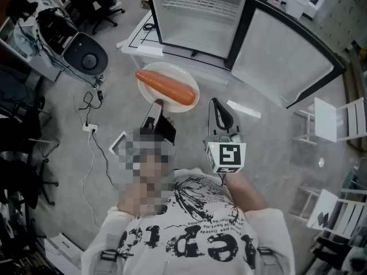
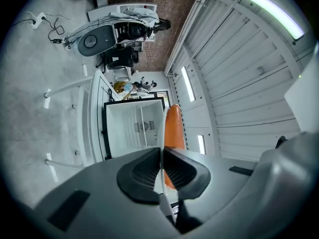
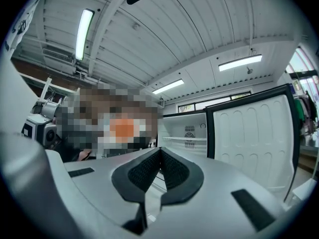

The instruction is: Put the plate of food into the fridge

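Note:
A white plate [image 1: 182, 76] carries a large orange carrot [image 1: 166, 86] and hangs in front of the open fridge [image 1: 198, 19]. My left gripper [image 1: 157, 103] is shut on the plate's near rim. In the left gripper view the thin plate edge [image 2: 162, 133] runs between the closed pads, with the carrot [image 2: 174, 128] on its right side and the fridge's white inside [image 2: 132, 126] beyond. My right gripper [image 1: 219, 110] is held to the right of the plate, shut and holding nothing; its pads [image 3: 149, 171] meet in the right gripper view.
The fridge door [image 1: 284, 53] stands swung open to the right. A white folding chair [image 1: 335, 119] is at the right. A round grey appliance [image 1: 86, 53] and cables [image 1: 89, 119] lie on the floor at the left, near black office chairs [image 1: 23, 153].

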`<state>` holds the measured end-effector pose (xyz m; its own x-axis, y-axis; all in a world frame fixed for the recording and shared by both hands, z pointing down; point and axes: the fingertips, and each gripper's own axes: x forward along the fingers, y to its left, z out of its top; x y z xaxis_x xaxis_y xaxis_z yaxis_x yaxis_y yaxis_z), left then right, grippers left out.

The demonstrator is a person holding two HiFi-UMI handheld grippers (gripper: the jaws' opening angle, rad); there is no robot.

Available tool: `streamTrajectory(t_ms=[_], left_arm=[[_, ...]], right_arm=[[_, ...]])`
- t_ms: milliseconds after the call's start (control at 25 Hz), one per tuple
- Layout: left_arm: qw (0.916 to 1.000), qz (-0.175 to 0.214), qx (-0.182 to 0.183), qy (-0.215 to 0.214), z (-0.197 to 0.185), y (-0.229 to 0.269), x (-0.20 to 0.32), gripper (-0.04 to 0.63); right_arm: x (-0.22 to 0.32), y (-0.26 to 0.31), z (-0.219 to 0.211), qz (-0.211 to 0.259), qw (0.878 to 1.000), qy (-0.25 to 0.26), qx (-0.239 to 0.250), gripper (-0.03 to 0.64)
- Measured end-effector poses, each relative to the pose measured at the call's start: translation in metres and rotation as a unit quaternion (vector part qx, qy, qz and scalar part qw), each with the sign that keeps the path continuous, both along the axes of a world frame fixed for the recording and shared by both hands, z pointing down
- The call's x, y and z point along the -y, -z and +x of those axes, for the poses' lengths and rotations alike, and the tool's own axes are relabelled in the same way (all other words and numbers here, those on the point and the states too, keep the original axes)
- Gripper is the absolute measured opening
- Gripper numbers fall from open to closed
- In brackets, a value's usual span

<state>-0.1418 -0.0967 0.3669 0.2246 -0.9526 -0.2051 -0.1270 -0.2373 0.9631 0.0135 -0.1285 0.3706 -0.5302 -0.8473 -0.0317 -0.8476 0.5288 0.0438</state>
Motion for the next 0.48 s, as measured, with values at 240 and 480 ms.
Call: streamTrajectory(t_ms=[240,480], left_arm=[[0.9998,-0.005,0.004,-0.018,-0.003,0.000,0.046,0.025],[0.9985,-0.016,-0.003,-0.052,-0.014,-0.006,0.104,0.025]], right_arm=[[0.038,-0.004,-0.006,-0.006,1.000,-0.010,0.001,0.002],[0.083,-0.007,-0.013,-0.005,0.999,-0.046,-0.001,0.002]])
